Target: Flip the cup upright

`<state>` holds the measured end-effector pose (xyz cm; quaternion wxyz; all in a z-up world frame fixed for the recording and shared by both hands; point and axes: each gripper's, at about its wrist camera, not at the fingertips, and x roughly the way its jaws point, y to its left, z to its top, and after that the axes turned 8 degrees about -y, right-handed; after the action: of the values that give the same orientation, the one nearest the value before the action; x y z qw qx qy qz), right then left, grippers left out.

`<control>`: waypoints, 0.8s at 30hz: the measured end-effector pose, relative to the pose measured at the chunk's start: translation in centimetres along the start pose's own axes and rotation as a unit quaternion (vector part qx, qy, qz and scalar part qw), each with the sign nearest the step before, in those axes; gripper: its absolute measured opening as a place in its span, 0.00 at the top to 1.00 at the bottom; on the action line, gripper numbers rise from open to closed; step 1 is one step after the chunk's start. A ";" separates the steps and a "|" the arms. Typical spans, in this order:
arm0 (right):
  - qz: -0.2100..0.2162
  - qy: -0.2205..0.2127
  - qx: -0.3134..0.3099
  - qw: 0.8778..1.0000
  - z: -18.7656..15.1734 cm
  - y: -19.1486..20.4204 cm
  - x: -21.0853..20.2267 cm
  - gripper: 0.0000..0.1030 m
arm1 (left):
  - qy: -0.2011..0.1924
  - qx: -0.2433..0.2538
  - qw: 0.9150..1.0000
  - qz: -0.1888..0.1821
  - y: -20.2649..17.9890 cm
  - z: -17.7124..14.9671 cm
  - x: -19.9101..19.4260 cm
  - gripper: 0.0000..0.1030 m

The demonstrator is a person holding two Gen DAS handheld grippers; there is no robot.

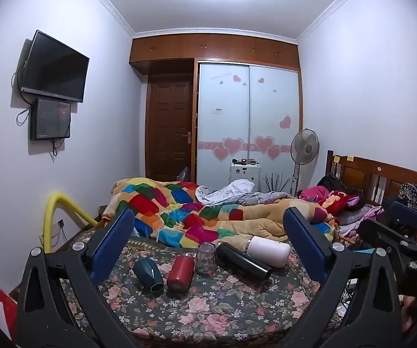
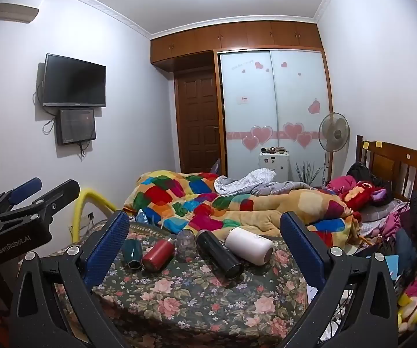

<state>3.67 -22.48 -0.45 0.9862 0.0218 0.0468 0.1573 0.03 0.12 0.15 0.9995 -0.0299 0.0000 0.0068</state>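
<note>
On the floral bedspread (image 1: 208, 313) at the foot of the bed, five drinking vessels sit in a loose row between the two grippers' spread fingers. From the left of the row: a dark teal cup (image 1: 149, 272) lying on its side, a red tumbler (image 1: 180, 272) also on its side with its base toward the cameras, and a clear glass cup (image 1: 206, 258) standing mouth-down, though the glass is dim enough that its exact pose is hard to be sure of. Just right of it a black flask (image 1: 243, 262) lies tipped over at a diagonal, and a white mug (image 1: 267, 250) lies on its side against the flask's far end, touching the patchwork quilt (image 1: 196, 211) bunched behind.

The left gripper (image 1: 208, 240) hovers short of the row with its blue-padded fingers (image 1: 112, 243) released wide, holding nothing. The right gripper (image 2: 205, 239) is likewise wide apart and empty, its fingers (image 2: 301, 249) framing the same cups from slightly further right. Each gripper shows at the edge of the other's view.

A wall-mounted television (image 1: 54, 68) hangs to the left, and a standing fan (image 1: 304, 146) is beside the wooden headboard (image 1: 382, 174).
</note>
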 end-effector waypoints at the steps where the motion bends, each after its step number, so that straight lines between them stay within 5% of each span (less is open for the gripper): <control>1: 0.000 0.000 0.000 1.000 0.0 0.0 0.0 0.00 | -0.003 0.005 1.000 0.000 -0.1 0.0 -0.1 0.00; 24: 0.001 -0.009 0.001 1.000 0.4 0.3 -0.4 0.00 | -0.014 0.025 1.000 0.001 -1.2 0.0 -0.7 0.00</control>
<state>3.24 -22.29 -0.05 0.9864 0.0243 0.0377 0.1579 -0.65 -1.09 0.19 0.9999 -0.0049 -0.0140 0.0079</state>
